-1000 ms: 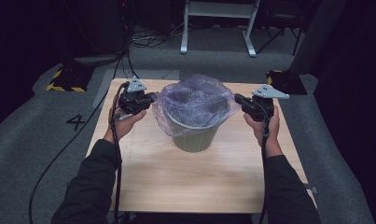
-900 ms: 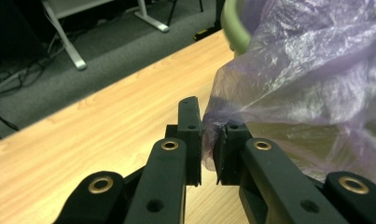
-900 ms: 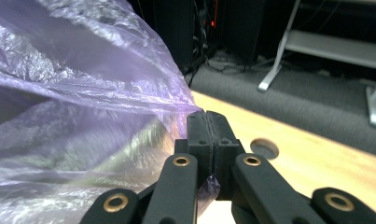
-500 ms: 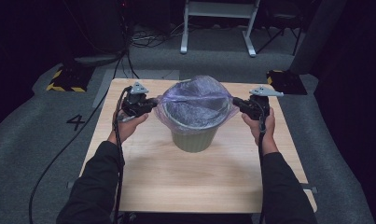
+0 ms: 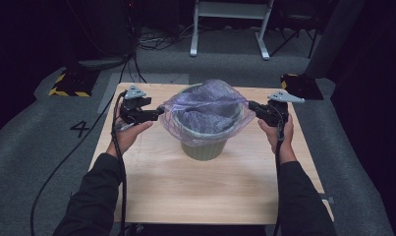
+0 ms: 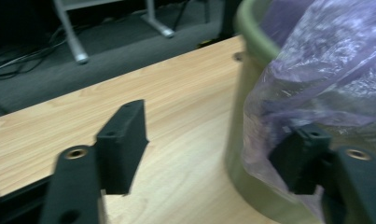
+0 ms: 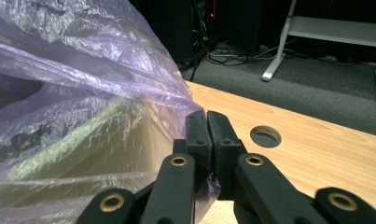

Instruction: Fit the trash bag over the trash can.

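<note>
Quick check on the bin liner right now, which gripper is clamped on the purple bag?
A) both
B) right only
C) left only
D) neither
B: in the right gripper view the right gripper has its jaws pressed together on a fold of the purple bag, while in the left gripper view the left gripper stands with its jaws wide apart, having just been opening, one jaw against the bag over the green bin but not clamping it.

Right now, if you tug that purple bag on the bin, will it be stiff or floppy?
Probably floppy: the purple bag is thin, wrinkled film that sags over the green bin. It looks very light, and see-through enough that a hard tug might tear it. The right tool pinches one edge, so it likely stretches rather than slips.
</note>
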{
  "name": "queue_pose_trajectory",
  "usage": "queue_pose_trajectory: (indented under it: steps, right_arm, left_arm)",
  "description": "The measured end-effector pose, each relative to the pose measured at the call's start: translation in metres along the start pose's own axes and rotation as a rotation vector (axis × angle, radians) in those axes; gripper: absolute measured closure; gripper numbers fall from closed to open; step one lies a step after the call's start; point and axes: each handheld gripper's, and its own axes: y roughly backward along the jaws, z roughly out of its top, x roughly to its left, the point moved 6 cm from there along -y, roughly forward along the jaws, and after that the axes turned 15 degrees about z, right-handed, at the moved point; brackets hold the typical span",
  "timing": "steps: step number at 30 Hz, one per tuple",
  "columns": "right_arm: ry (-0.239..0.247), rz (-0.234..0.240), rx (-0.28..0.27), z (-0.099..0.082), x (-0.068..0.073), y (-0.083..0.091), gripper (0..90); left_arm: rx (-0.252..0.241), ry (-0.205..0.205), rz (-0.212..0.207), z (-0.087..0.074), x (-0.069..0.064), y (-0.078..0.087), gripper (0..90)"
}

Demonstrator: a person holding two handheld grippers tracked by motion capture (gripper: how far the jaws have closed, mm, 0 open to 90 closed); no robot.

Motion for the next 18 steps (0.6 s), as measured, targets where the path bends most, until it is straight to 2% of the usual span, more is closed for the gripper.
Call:
queue_pose_trajectory:
  steps: [1, 3, 4, 5, 6, 8, 9, 11, 12, 15, 17, 18]
  right_arm:
    - [0.0, 0.0, 0.0, 0.0, 0.0, 0.0, 88.3]
    - [0.003, -0.003, -0.005, 0.001, 0.0, 0.003, 88.3]
    - [0.007, -0.001, -0.009, 0.001, 0.0, 0.006, 88.3]
    - [0.007, 0.001, -0.01, 0.002, 0.001, 0.007, 88.3]
    - [0.01, 0.0, -0.011, 0.002, 0.001, 0.008, 88.3]
    - [0.014, 0.002, -0.01, 0.002, 0.003, 0.008, 88.3]
    - [0.016, 0.002, -0.007, 0.001, 0.003, 0.008, 88.3]
    - [0.018, 0.005, -0.004, 0.001, 0.004, 0.008, 88.3]
    - [0.02, 0.007, 0.0, 0.0, 0.005, 0.008, 88.3]
    - [0.023, 0.009, -0.001, 0.001, 0.005, 0.008, 88.2]
    - [0.025, 0.017, 0.001, 0.001, 0.007, 0.007, 87.9]
    - [0.025, 0.019, 0.0, 0.001, 0.007, 0.007, 87.8]
  left_arm:
    - [0.0, 0.0, 0.0, 0.0, 0.0, 0.0, 28.3]
    - [-0.033, -0.025, -0.025, -0.001, -0.003, 0.015, 26.1]
    - [-0.058, -0.052, -0.044, -0.003, -0.008, 0.025, 23.2]
    - [-0.058, -0.052, -0.044, -0.003, -0.008, 0.025, 22.2]
    - [-0.087, -0.087, -0.062, -0.006, -0.015, 0.033, 21.7]
    - [-0.103, -0.125, -0.08, -0.011, -0.024, 0.042, 19.6]
    - [-0.103, -0.125, -0.08, -0.011, -0.024, 0.042, 18.5]
    - [-0.119, -0.156, -0.104, -0.017, -0.032, 0.049, 18.3]
    - [-0.126, -0.19, -0.107, -0.021, -0.04, 0.053, 18.0]
    - [-0.126, -0.211, -0.121, -0.024, -0.048, 0.056, 17.6]
    - [-0.104, -0.225, -0.129, -0.027, -0.056, 0.052, 18.0]
    - [-0.076, -0.238, -0.131, -0.029, -0.062, 0.047, 18.9]
